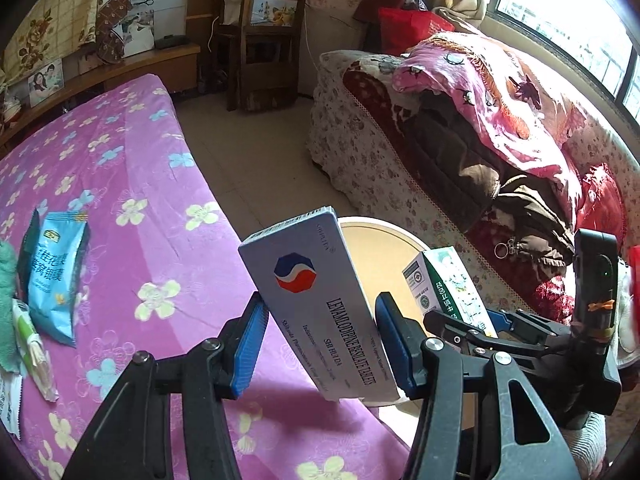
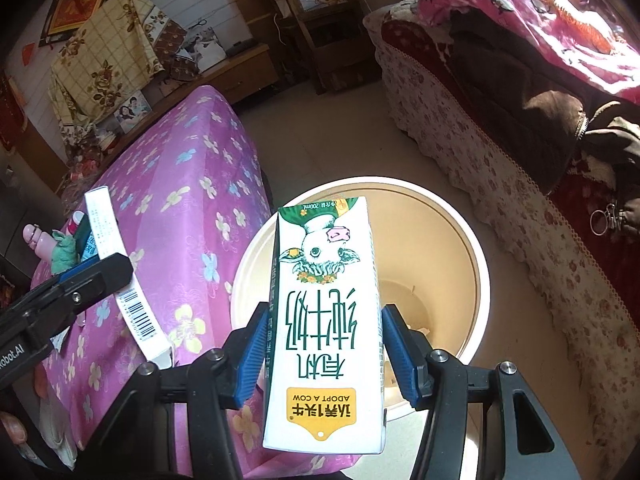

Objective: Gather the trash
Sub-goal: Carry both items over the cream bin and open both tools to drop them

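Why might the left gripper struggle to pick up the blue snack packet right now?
Probably can't: the left gripper already holds a tablet box. The blue snack packet lies uncovered on the bed.

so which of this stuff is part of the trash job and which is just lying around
Job:
- tablet box, in left gripper
- milk carton, in right gripper
- bin
- blue snack packet on the bed

Lying about:
- brown jacket
- pink blanket
- wooden chair

Bin [image 2: 476, 264] mouth gapes unobstructed below; bed [image 2: 180, 184] crowds its left, sofa [image 2: 460, 128] its right.
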Available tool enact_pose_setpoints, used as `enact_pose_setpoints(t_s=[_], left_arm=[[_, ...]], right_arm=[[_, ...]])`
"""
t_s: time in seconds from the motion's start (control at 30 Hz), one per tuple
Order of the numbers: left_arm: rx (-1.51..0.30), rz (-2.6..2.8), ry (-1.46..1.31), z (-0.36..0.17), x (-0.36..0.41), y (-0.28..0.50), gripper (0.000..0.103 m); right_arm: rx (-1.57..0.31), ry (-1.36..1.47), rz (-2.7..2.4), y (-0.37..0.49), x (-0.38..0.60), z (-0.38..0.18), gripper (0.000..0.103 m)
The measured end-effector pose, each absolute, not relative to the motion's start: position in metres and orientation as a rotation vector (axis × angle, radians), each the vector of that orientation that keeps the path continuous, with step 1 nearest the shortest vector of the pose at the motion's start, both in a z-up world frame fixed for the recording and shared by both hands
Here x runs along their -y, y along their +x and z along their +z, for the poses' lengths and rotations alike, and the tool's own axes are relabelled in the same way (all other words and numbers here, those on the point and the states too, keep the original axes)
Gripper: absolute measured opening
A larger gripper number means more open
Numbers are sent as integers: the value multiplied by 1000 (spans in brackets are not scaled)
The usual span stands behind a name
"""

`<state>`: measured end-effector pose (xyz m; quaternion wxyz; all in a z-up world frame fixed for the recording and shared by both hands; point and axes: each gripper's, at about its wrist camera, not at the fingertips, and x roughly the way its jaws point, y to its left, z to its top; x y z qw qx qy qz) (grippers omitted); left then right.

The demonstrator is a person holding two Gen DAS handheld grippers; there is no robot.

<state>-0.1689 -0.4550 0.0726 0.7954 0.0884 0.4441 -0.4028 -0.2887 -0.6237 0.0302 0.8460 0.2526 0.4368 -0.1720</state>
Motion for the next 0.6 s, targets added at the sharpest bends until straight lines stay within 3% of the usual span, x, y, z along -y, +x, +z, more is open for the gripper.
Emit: enact_pose_setpoints(t_s=[0.6], left_arm=[[-985, -889, 182, 62, 459, -170, 57]], right_arm=[[-946, 614, -405, -289, 640, 5, 64]])
